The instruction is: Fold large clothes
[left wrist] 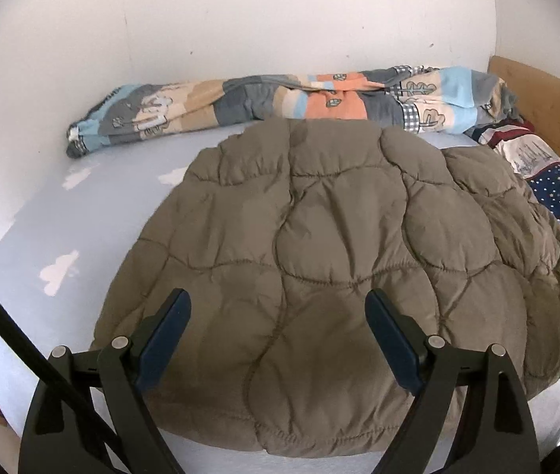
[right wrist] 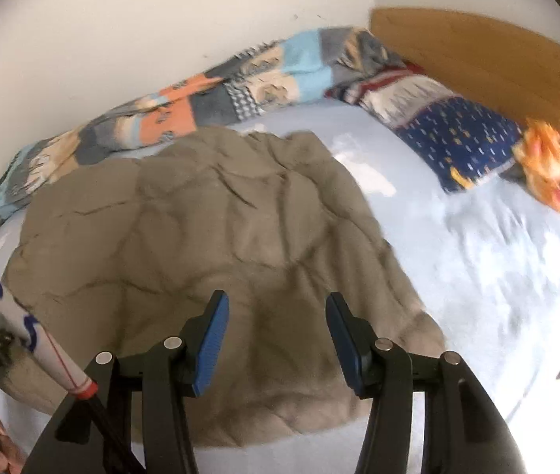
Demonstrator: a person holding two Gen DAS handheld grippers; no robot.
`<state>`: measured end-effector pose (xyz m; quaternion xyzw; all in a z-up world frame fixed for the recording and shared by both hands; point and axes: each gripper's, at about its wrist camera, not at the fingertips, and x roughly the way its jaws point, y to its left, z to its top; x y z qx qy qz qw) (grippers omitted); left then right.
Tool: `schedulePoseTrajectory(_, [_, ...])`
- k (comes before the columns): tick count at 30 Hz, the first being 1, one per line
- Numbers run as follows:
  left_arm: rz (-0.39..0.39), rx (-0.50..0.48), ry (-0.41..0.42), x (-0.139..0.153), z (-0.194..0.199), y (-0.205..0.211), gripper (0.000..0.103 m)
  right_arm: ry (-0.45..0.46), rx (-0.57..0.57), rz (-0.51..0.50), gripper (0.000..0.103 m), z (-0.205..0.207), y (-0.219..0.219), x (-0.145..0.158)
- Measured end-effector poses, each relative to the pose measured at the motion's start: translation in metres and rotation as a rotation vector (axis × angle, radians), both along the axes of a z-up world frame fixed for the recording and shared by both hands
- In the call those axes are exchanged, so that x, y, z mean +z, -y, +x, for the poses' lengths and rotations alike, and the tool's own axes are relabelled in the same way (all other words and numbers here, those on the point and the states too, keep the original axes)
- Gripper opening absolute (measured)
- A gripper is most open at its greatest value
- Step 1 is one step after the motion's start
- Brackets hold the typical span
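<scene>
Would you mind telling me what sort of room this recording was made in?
Most likely a bedroom: a bed with a light blue sheet, a wooden headboard, a star-print pillow, and a patchwork blanket along the wall.

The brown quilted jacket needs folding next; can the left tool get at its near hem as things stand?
Probably yes: the left tool hangs open right over the brown quilted jacket, and nothing lies between its fingers and the near hem.

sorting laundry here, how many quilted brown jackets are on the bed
1. The quilted brown jacket lies spread on the light blue sheet, below both grippers, in front of the patchwork blanket bunched along the wall. More clothes could be hidden under the bedding.
</scene>
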<state>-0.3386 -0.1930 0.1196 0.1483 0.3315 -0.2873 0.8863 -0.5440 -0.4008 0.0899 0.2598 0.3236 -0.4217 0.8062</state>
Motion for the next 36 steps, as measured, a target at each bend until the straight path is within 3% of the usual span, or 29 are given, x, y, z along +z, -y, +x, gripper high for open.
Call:
schedulePoseTrajectory(5, [0.055, 0.001, -0.01, -0.012, 0.003, 0.008, 0.089, -0.034, -0.019, 0.051, 0.055, -0.005, 0.003, -0.013])
schedulePoseTrajectory(13, [0.067, -0.006, -0.001, -0.016, 0.005, 0.008, 0.089, -0.063, -0.031, 0.127, 0.057, 0.001, 0.015, -0.032])
schedulePoseTrajectory(17, [0.069, -0.002, 0.01, -0.016, 0.004, 0.01, 0.089, -0.078, -0.031, 0.076, 0.057, 0.002, 0.01, -0.026])
schedulePoseTrajectory(23, [0.068, -0.006, 0.013, -0.015, 0.003, 0.01, 0.089, 0.004, 0.003, -0.075, 0.057, 0.004, -0.008, 0.002])
schedulePoseTrajectory(31, [0.08, -0.01, 0.023, -0.015, 0.002, 0.012, 0.089, 0.016, 0.161, -0.133, 0.057, 0.042, -0.035, 0.005])
schedulePoseTrajectory(36, [0.091, -0.014, 0.03, -0.018, 0.002, 0.015, 0.089, -0.033, 0.246, -0.093, 0.057, 0.07, -0.044, -0.013])
